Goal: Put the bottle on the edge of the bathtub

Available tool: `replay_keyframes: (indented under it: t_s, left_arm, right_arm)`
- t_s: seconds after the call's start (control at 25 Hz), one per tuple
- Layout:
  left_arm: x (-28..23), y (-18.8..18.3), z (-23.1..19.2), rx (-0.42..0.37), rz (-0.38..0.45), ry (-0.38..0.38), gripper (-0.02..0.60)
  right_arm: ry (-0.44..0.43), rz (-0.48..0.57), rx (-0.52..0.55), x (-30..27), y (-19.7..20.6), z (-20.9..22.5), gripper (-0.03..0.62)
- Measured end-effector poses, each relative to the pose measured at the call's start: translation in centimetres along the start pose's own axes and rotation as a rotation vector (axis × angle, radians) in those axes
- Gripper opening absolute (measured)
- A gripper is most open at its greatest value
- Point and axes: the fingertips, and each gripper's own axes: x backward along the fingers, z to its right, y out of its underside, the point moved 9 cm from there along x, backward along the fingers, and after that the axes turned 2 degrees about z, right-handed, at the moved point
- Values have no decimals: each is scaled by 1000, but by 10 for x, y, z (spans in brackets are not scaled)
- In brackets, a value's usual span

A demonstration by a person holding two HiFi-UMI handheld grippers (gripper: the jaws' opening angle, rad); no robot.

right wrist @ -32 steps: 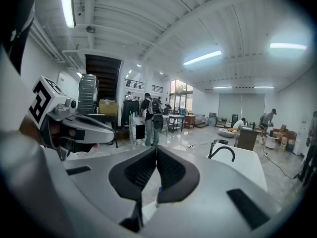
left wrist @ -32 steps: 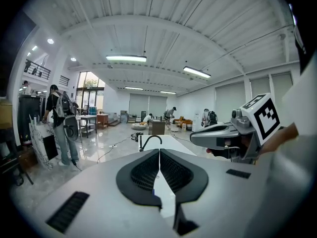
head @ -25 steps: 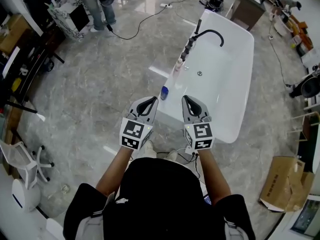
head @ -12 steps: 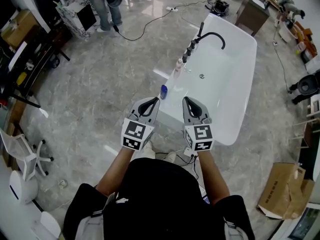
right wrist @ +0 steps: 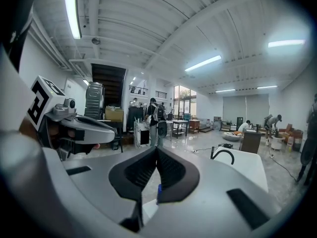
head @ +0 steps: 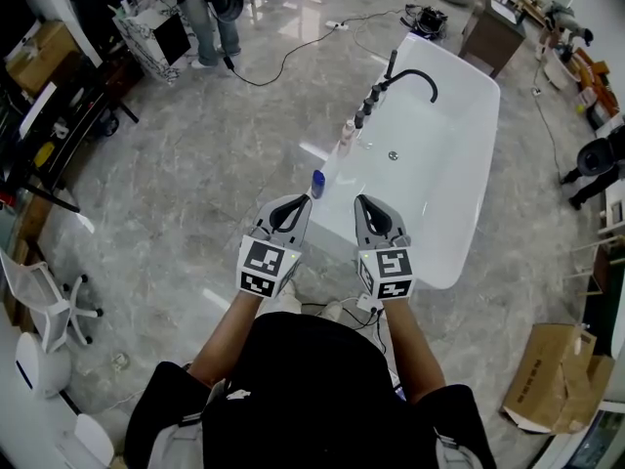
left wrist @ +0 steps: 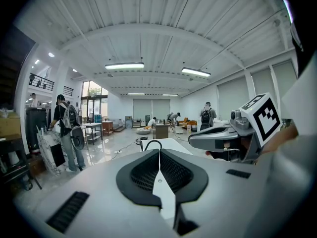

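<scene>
A small blue bottle point(head: 317, 183) stands on the near left rim of the white bathtub point(head: 459, 179). A taller pale bottle point(head: 347, 133) stands further along the same rim, near the black faucet point(head: 410, 74). My left gripper point(head: 298, 200) is held shut and empty just short of the blue bottle, not touching it. My right gripper point(head: 362, 201) is shut and empty beside it, over the tub's near end. In the right gripper view a sliver of the blue bottle point(right wrist: 158, 192) shows below the shut jaws, with the tub point(right wrist: 245, 165) beyond.
A person point(head: 200, 8) stands at a desk at the back left. A black cable point(head: 283, 52) runs across the marble floor towards the tub. A cardboard box point(head: 552, 379) lies at the right and a white chair point(head: 44, 306) at the left. More people stand far off.
Almost nothing differs. The head view has shifted slightly. Both grippers stay shut and side by side before the tub.
</scene>
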Motion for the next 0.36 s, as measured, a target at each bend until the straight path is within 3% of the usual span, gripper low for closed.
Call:
replay_keyframes:
  t_s: [0.36]
  left_arm:
    - [-1, -1, 14, -9, 5, 0, 20]
  right_arm:
    - [-6, -1, -7, 10, 5, 5, 25]
